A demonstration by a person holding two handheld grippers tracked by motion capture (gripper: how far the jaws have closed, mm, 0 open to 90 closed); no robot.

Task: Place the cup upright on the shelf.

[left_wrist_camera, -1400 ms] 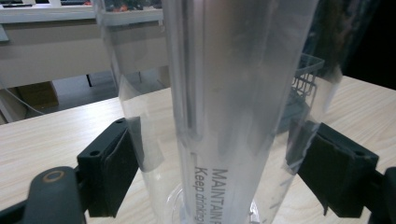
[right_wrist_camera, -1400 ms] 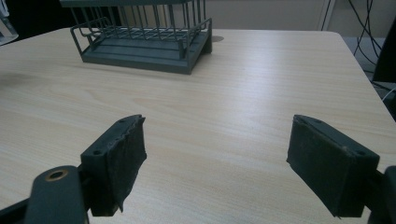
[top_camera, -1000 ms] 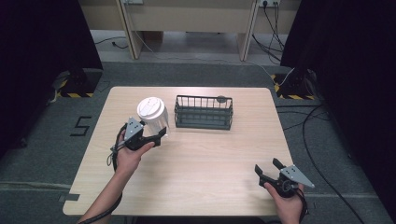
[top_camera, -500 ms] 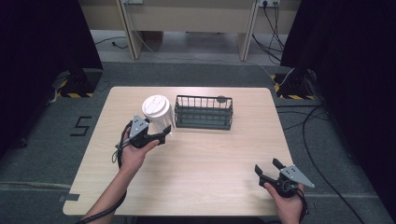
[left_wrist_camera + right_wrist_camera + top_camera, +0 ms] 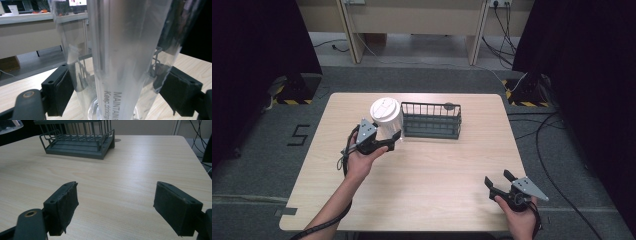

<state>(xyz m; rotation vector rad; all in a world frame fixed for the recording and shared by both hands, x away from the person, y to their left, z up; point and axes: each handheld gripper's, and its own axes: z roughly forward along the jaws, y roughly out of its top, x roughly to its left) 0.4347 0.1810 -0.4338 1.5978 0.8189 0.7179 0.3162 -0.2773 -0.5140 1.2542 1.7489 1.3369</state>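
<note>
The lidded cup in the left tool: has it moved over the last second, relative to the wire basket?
Yes. The cup, held by the left tool, has shifted right toward the wire basket; it now stands close against the basket's left end.

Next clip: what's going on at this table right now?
A person works with a hand-held gripper in each hand. The left gripper is clamped on a clear plastic cup with a white lid, held next to the dark wire basket at the far side of the wooden table. The right gripper sits open near the table's near right corner, holding nothing.
</note>
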